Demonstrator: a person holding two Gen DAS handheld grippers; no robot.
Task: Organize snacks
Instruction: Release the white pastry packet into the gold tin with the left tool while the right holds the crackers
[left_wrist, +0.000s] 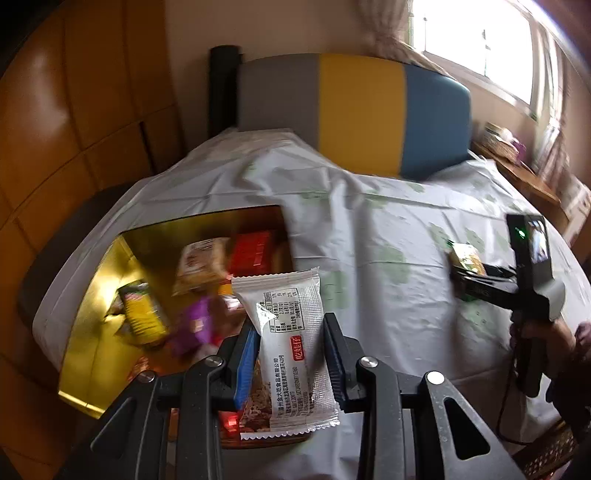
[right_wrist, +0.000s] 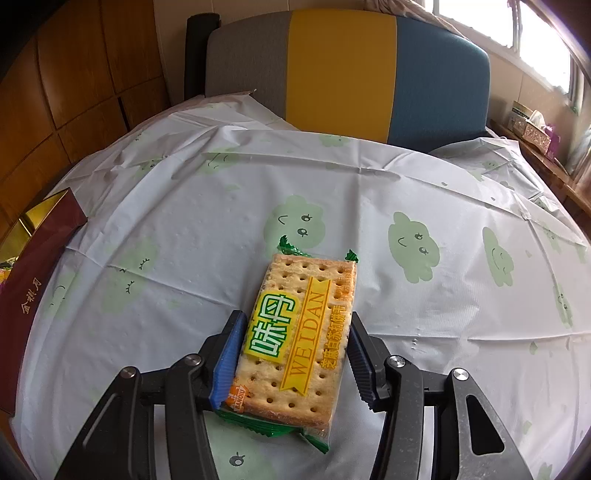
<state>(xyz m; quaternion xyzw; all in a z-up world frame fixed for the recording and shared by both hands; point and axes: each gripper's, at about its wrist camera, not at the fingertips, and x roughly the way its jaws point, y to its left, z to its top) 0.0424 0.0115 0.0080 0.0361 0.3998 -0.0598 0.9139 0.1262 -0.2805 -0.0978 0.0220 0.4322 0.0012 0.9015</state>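
Observation:
My left gripper is shut on a white snack bar packet and holds it upright above the near right edge of the gold-lined box. The box holds several snacks, among them a yellow packet, a purple one and a red one. My right gripper is shut on a Weidan cracker packet just above the tablecloth; it shows in the left wrist view at the right. The box's dark red wall is at the left.
A white tablecloth with green cloud faces covers the table. A grey, yellow and blue chair back stands behind it. A wooden shelf with tissue boxes is at the right under the window. Wooden panels are at the left.

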